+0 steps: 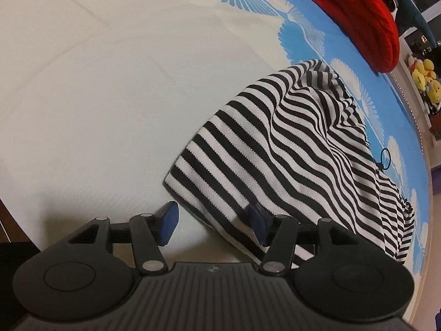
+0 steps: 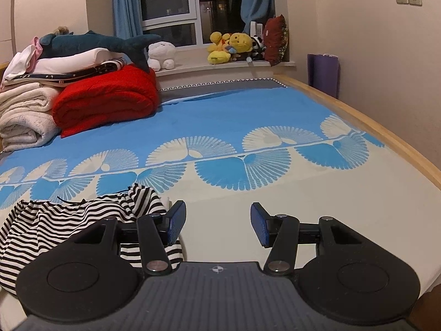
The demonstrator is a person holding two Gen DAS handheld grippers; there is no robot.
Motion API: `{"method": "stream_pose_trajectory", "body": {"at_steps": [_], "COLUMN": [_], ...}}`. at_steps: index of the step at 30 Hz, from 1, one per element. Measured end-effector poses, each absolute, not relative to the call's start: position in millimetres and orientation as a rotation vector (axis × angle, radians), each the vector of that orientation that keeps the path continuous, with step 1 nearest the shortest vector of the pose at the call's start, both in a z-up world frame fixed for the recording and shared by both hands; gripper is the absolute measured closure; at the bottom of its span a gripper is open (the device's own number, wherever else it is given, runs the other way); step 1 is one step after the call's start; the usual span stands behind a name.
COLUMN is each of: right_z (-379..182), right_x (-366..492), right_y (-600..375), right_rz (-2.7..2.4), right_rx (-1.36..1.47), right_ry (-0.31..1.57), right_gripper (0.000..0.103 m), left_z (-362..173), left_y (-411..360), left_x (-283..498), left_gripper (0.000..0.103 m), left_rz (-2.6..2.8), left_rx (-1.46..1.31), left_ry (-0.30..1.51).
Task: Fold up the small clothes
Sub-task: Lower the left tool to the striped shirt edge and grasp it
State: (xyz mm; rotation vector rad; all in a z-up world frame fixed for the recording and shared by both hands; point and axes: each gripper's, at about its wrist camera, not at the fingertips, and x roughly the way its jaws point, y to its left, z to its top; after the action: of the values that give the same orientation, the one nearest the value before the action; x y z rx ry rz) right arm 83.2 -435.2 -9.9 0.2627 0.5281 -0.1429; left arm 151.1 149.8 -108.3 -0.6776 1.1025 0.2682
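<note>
Left tool (image 1: 213, 222) and right tool (image 2: 217, 224), both open and gripping nothing: best closed on striped garment (image 1: 289, 143) corners near bed (image 2: 248, 193) edge.

We see a garment (image 1: 289, 160) striped black and white, its bands bending in waves toward three o'clock. We find the same stripes at eight o'clock in the right wrist view (image 2: 69, 220). The bedsheet (image 1: 96, 96) is cream at nine o'clock and bright blue at one o'clock, with white and blue fan shapes printed along the border between them. Our gripper fingers are black with dark blue pads (image 1: 168, 220). At twelve to one o'clock lies a red blanket (image 1: 366, 19). In the right wrist view we note a teal shark toy (image 2: 96, 44), yellow plush toys (image 2: 228, 45), blue curtains (image 2: 125, 2) and a purple bag (image 2: 323, 71).
</note>
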Motion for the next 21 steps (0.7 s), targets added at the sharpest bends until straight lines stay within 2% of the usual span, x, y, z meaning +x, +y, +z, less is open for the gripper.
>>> {"method": "stream_pose_trajectory", "body": {"at_steps": [17,21], "right_z": [-14,-14], "right_x": [85,85], "right_y": [-436,-435], "right_rz": [-0.18,-0.179], "right_rx": [0.276,0.274], "right_ry": [0.546,0.547], "right_gripper": [0.049,0.049], "left_z": [-112,-113], "left_y": [159,163], "left_x": [155,158], "left_gripper": [0.037,0.041], "left_rz": [0.34,0.352], "left_rx": [-0.78,-0.845], "left_ry": [1.079,1.058]}}
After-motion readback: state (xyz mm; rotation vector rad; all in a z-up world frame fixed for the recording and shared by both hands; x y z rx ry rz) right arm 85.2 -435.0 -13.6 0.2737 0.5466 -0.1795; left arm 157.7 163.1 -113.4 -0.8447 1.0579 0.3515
